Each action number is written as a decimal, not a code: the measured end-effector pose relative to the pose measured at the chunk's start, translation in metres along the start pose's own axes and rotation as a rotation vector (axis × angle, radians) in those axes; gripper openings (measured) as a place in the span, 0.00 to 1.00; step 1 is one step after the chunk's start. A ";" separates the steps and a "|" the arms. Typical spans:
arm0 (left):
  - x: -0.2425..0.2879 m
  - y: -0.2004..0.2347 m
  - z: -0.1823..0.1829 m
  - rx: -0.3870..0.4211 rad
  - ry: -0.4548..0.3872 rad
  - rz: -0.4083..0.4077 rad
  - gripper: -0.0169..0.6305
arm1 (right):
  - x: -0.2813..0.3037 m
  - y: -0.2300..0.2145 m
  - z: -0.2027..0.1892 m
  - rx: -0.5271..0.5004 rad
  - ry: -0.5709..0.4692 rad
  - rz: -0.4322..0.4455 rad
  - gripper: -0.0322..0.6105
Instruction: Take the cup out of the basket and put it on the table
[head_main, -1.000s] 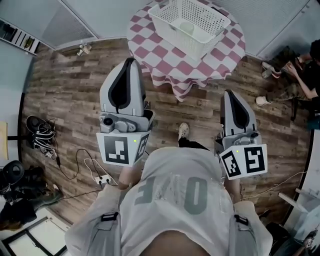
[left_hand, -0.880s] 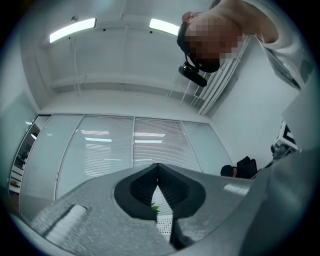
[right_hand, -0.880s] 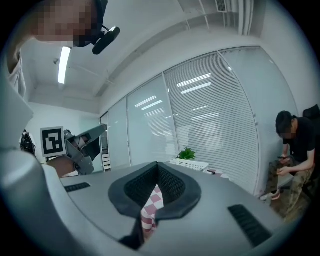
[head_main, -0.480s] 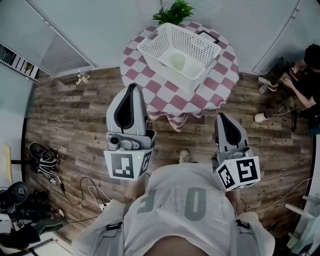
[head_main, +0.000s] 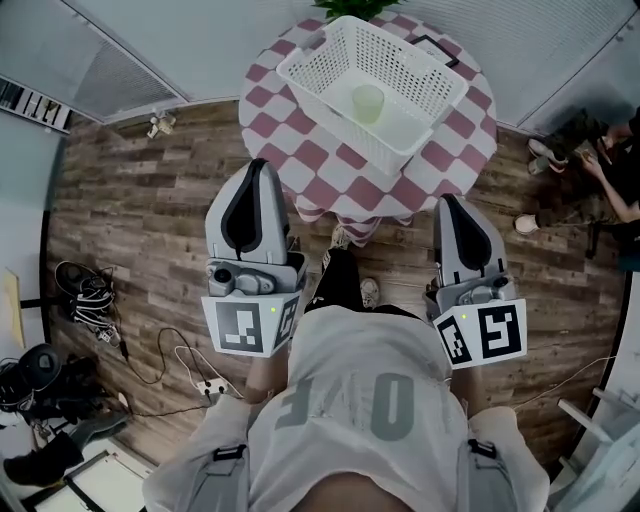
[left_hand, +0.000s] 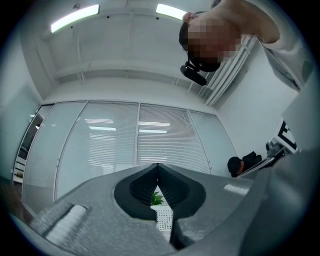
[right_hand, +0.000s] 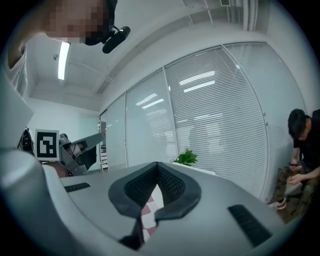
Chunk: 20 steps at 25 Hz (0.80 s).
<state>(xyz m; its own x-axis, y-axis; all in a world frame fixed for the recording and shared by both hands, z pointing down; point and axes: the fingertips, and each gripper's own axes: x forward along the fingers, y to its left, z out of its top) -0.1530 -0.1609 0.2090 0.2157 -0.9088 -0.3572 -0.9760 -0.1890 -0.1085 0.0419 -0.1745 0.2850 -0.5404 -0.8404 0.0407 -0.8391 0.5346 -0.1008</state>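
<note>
Both pairs of jaws are closed tip to tip with nothing between them. The left gripper (head_main: 257, 168) and right gripper (head_main: 449, 202) sit just short of the near edge of the one round table (head_main: 330, 168), with open floor (head_main: 150, 220) beneath them. Ahead, between the two tips, one basket (head_main: 425, 80) holds one cup (head_main: 367, 102), which stands upright, mouth up, long axis vertical.

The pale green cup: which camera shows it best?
The head view: it looks down into the white plastic lattice basket, where the pale green cup stands upright. The left gripper view catches only a sliver of basket lattice, no cup. The right gripper view shows pink-and-white checked tablecloth and no cup.
</note>
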 end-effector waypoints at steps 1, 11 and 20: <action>0.006 0.003 -0.005 -0.006 0.000 -0.004 0.03 | 0.006 -0.002 -0.001 -0.001 0.002 -0.007 0.06; 0.112 0.048 -0.053 -0.050 -0.012 -0.097 0.03 | 0.113 -0.035 0.016 -0.006 -0.018 -0.088 0.06; 0.206 0.094 -0.085 -0.105 0.015 -0.183 0.03 | 0.207 -0.052 0.043 0.001 -0.004 -0.156 0.06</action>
<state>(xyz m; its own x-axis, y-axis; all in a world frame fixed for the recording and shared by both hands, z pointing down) -0.2034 -0.3977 0.2043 0.3896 -0.8613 -0.3262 -0.9187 -0.3881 -0.0727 -0.0237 -0.3804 0.2556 -0.4029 -0.9138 0.0519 -0.9129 0.3971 -0.0949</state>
